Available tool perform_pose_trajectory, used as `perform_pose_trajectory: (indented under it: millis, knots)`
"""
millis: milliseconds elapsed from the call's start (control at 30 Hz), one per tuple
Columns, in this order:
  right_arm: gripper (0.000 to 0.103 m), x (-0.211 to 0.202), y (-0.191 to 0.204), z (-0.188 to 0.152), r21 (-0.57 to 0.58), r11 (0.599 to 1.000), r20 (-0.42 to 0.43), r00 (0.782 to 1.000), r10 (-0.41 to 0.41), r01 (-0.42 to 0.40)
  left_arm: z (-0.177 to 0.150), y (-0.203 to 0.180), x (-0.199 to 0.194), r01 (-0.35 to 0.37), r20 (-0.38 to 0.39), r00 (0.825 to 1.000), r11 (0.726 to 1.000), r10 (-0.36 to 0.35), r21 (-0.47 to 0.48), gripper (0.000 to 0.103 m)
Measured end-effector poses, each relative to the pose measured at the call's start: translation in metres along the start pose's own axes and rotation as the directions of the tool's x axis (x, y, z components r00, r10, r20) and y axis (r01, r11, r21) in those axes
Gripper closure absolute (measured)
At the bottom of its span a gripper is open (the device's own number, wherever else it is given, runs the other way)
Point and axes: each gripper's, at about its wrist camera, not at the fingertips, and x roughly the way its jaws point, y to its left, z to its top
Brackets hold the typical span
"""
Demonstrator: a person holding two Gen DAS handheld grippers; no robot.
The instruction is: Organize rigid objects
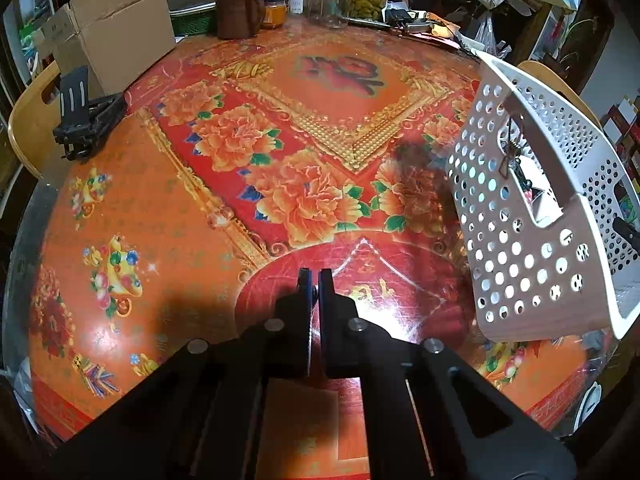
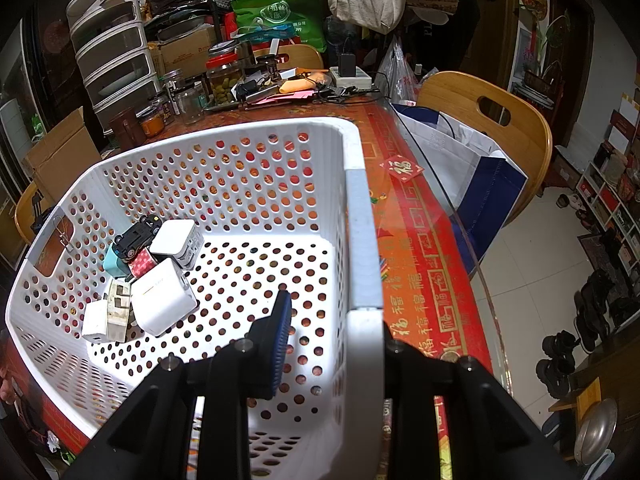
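the left gripper [image 1: 315, 280] hovers over the red floral worktop [image 1: 168, 216] with its fingers nearly together on nothing, while to its right the white perforated basket [image 2: 256, 176], tilted, with chargers [image 2: 162, 300] and a toy car [image 2: 136, 236] piled in one corner, has its wall clamped in the right gripper [image 2: 332, 320].
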Motion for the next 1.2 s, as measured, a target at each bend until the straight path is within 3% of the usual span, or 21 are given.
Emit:
perform_pose_trajectory:
  millis: [933,1200]
  knots:
    - [0.075,0.000,0.000,0.000,-0.001,1.000,-0.001,1.000,0.000,0.000,0.004,0.000,-0.036,0.012,0.067,0.998,1.000,-0.012,-0.004,0.101]
    - [0.075,0.000,0.000,0.000,0.000,1.000,0.000,1.000,0.000,0.000,0.014,-0.008,-0.062,0.014,0.114,0.993,1.000,-0.016,0.018,0.102]
